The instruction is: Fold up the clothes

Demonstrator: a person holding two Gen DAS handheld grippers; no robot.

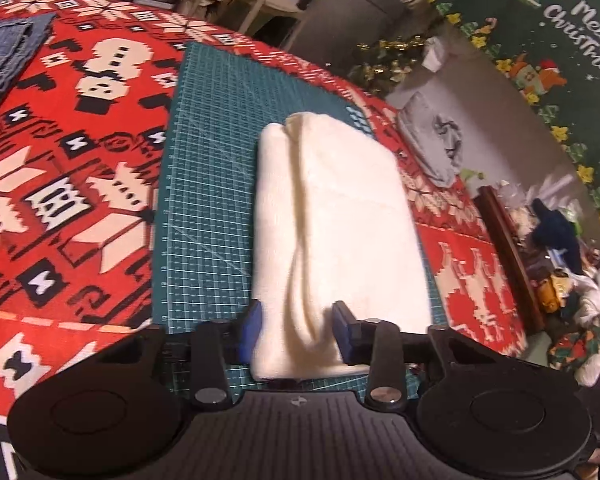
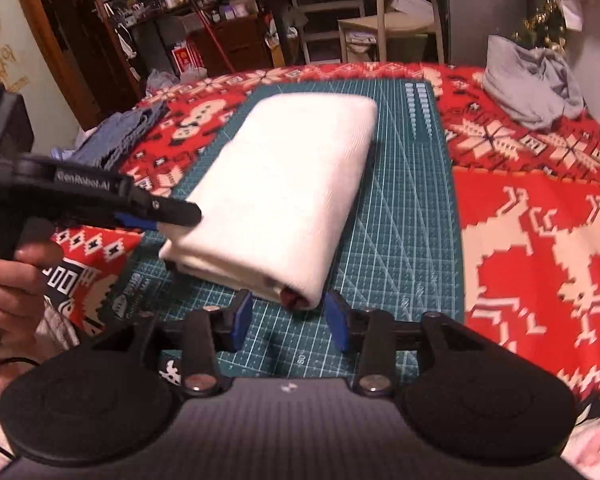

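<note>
The folded white garment [image 1: 336, 216] is lying on the green mat [image 1: 212, 168] mid-counter (near end straddled). Left gripper [image 1: 296, 326] and right gripper [image 2: 286, 316] are being held released; closing carelessly risks dragging layers askew.

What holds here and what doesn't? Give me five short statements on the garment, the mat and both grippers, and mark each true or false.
1. The folded white garment lies on the green cutting mat. True.
2. The right gripper is clamped shut on the garment. False: its jaws stand open, with the garment's near corner just ahead of the gap.
3. The left gripper has the garment's near end between its fingers. True.
4. A grey garment lies in a neat folded stack on the mat. False: it lies crumpled on the red patterned tablecloth, off the mat.
5. A blue denim garment lies on the tablecloth beside the mat. True.
</note>
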